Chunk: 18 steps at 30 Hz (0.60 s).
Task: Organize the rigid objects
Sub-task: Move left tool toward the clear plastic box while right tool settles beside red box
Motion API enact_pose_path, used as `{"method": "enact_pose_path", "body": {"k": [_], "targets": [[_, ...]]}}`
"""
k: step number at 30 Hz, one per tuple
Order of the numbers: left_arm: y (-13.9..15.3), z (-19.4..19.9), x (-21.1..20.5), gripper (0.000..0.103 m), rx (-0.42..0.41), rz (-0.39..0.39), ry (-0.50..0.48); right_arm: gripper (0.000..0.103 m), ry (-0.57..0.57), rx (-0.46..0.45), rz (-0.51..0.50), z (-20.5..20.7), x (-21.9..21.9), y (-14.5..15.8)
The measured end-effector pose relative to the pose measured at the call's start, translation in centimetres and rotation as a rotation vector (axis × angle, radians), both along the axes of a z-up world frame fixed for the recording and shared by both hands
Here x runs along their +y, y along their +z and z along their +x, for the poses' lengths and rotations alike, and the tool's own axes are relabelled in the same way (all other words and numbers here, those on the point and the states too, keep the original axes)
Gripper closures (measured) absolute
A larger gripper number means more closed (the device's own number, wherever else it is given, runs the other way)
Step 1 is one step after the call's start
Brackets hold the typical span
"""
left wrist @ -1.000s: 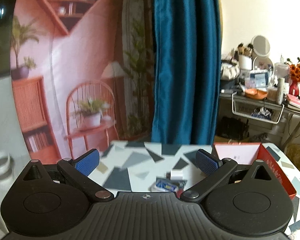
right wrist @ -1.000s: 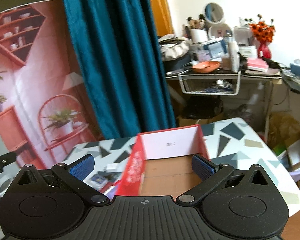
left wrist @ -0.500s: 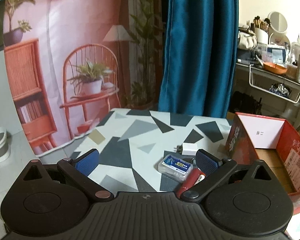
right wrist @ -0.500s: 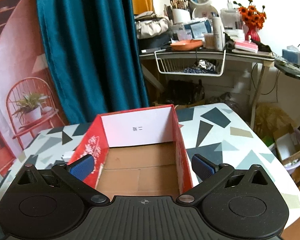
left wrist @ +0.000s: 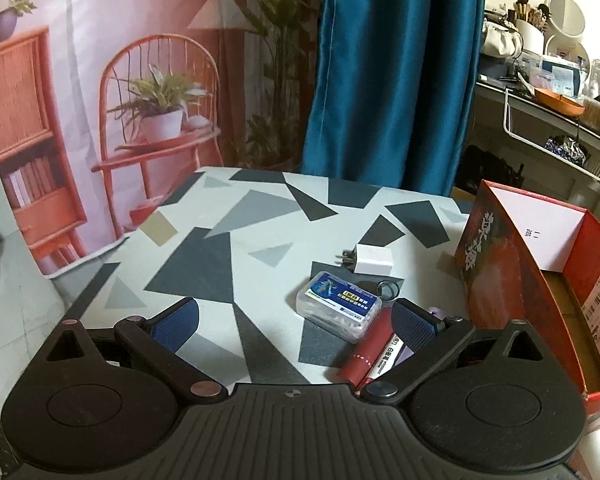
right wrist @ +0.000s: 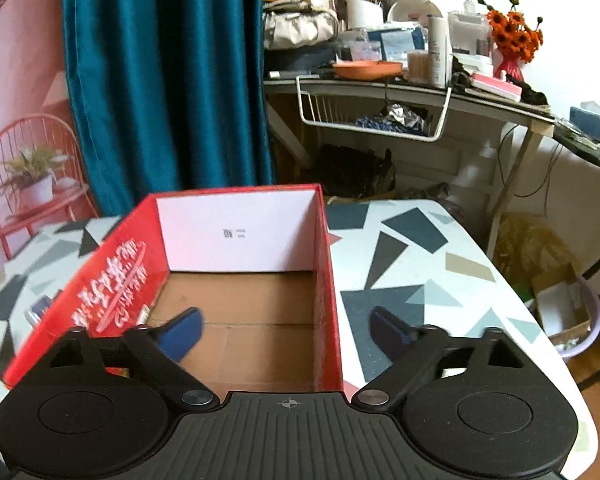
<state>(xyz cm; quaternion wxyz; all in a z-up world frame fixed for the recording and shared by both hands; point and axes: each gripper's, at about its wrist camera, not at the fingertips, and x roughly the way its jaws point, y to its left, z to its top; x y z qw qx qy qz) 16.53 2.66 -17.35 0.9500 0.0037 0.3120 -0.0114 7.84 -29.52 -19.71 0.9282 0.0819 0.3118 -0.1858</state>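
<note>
On the patterned table [left wrist: 228,256] lie a white charger plug [left wrist: 374,261], a clear plastic case with a blue label [left wrist: 338,311], a small black ring [left wrist: 388,289], a red marker [left wrist: 365,354] and a white-labelled pen [left wrist: 389,354]. My left gripper [left wrist: 294,316] hovers open just before them, its right finger over the pens. A red open box [left wrist: 496,268] stands to their right. In the right wrist view the box [right wrist: 236,236] shows a bare cardboard floor. My right gripper [right wrist: 286,320] is closing, the box's right wall between its jaws, pads not touching it.
A blue curtain [right wrist: 168,80] and a printed backdrop [left wrist: 100,80] hang behind the table. A cluttered desk with a wire basket [right wrist: 372,120] stands at the back right. A purple tub of cardboard [right wrist: 568,320] sits on the floor past the table's right edge.
Both grippers have dropped and tilted down toward the table, so the objects and box sit closer. The right gripper's fingers have moved inward; the left stays wide.
</note>
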Motion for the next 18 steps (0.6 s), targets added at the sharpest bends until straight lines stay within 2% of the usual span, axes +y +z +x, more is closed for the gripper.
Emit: {"method": "enact_pose_path", "body": {"k": [4, 9, 12, 15, 18], "targets": [[-0.4, 1.0, -0.3, 0.000, 0.020, -0.008, -0.010, 0.040, -0.025, 0.018, 0.018, 0.6, -0.9, -1.0], [-1.1, 1.5, 0.0, 0.000, 0.041, -0.037, -0.012, 0.070, -0.054, 0.062, 0.031, 1.4, -2.0, -2.0], [-1.6, 2.4, 0.3, 0.000, 0.070, -0.057, 0.000, 0.080, -0.068, 0.089, 0.081, 1.7, -2.9, -2.6], [-1.9, 3.2, 0.7, 0.000, 0.084, -0.081, 0.016, 0.090, -0.086, 0.107, 0.085, 1.6, -3.1, -3.0], [-2.4, 4.1, 0.9, 0.000, 0.107, -0.090, 0.031, 0.094, -0.094, 0.107, 0.100, 1.4, -3.6, -3.0]]}}
